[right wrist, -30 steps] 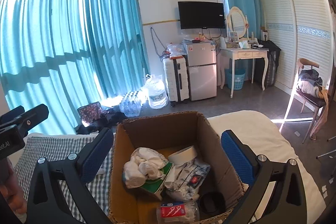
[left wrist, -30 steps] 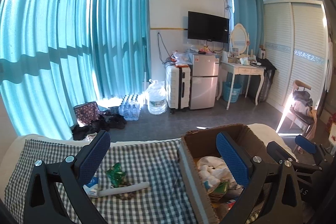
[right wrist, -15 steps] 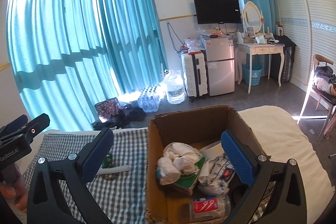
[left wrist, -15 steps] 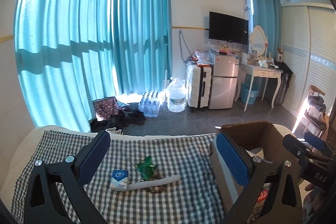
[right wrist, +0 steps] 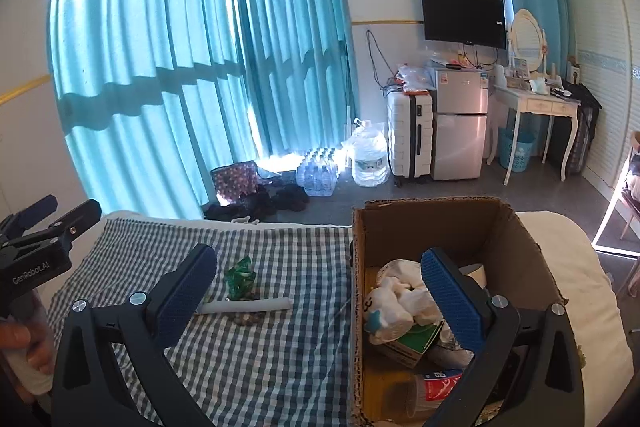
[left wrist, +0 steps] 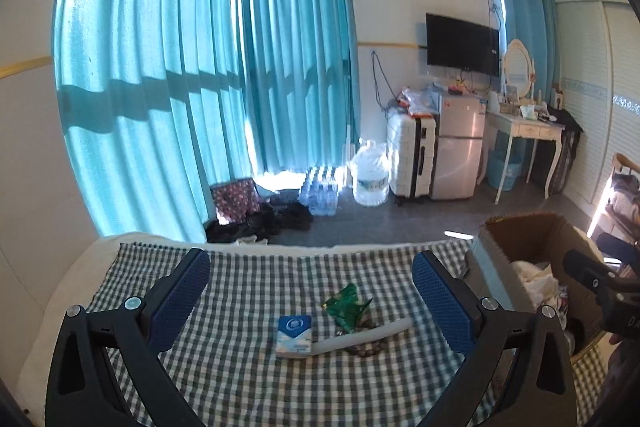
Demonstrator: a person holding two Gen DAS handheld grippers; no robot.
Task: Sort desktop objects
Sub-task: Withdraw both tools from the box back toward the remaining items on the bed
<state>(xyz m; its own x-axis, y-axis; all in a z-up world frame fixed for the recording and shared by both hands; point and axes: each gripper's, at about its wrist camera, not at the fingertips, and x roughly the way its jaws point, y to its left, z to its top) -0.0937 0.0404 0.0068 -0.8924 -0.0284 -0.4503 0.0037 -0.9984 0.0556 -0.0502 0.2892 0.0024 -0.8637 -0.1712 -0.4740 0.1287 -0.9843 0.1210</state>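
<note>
Bright daylight through teal curtains (left wrist: 200,67), window-frame shadows, sun patch on floor, fisheye bending, dark corners

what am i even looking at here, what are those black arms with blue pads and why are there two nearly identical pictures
No robot here: a person holds a hand tool in each hand, and each tool ends in two-finger tongs with blue pads. A wide-angle camera on each tool looks forward between the fingers, which gives two similar pictures.

The left tongs are open and hold nothing. They point at a checked cloth where a small blue and white packet, a crumpled green wrapper, a white tube and some small dark beads lie.

The right tongs are also open and empty. Their view shows the same cloth beside a cardboard box already holding sorted items, such as a white bundle.
</note>
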